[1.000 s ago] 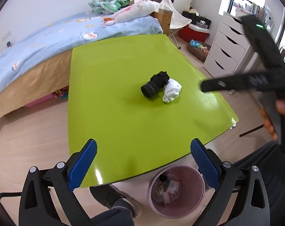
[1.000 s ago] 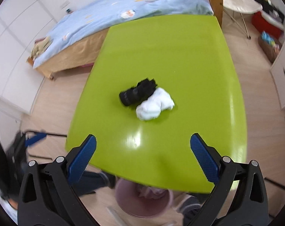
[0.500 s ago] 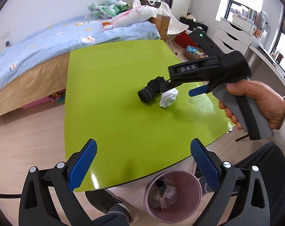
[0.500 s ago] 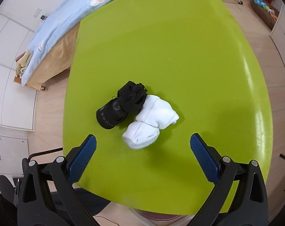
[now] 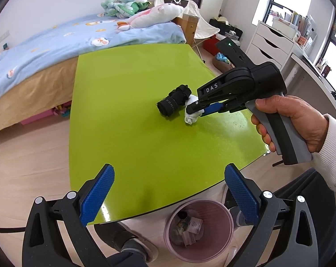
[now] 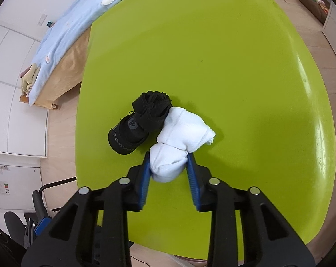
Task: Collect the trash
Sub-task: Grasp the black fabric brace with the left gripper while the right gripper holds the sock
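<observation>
A rolled white sock (image 6: 181,138) lies on the green table (image 6: 223,55), touching a rolled black sock (image 6: 141,124) on its left. My right gripper (image 6: 169,166) is shut on the near end of the white sock, its blue pads pressing both sides. In the left wrist view the right gripper (image 5: 198,109) sits over the white sock (image 5: 191,116) beside the black sock (image 5: 173,103). My left gripper (image 5: 168,193) is open and empty, above the table's near edge. A pink trash bin (image 5: 199,229) with some litter stands on the floor below that edge.
A bed with a blue cover (image 5: 57,42) and plush toys (image 5: 154,15) runs along the table's far left side. White drawers (image 5: 272,44) and a desk stand at the right. A person's legs and shoe (image 5: 128,242) are beside the bin.
My right gripper has come down onto the table and closed from wide open onto the white sock. My left gripper has stayed open and hardly moved.
</observation>
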The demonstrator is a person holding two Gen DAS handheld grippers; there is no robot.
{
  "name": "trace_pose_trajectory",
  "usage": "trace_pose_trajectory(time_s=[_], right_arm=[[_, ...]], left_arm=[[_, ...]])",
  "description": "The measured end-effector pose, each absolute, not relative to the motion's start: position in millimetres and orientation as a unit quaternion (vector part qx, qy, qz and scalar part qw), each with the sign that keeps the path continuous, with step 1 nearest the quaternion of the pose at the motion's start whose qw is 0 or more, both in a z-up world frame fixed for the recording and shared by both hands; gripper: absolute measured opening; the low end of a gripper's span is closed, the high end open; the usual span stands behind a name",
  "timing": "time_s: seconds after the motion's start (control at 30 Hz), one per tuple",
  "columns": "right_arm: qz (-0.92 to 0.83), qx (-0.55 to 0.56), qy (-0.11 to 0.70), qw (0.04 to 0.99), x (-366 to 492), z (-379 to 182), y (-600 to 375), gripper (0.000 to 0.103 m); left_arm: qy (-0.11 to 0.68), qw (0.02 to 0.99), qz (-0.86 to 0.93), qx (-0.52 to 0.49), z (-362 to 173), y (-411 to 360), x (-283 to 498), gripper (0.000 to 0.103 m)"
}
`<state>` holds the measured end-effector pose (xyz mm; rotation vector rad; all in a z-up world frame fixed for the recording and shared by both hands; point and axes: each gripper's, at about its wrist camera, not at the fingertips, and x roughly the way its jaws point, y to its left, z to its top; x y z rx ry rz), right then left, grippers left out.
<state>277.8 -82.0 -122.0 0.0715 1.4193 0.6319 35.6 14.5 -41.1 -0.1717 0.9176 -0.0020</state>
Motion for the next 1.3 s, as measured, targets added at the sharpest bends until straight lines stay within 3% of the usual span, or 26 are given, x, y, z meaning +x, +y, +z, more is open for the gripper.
trace_pose_trajectory(time_s=[0.63,1.3], right_arm=[[0.319,-0.02,0.584,0.746,251,-72,-121,0.025],[0.318,-0.022,0.577,0.752,243,-58,-174,0.025]], left_arm=[[0.446,0.894,-0.03,-0.026,-22,7,91,0.095],[0.557,0.824,-0.104,0.014,-70,-7,210,0.095]])
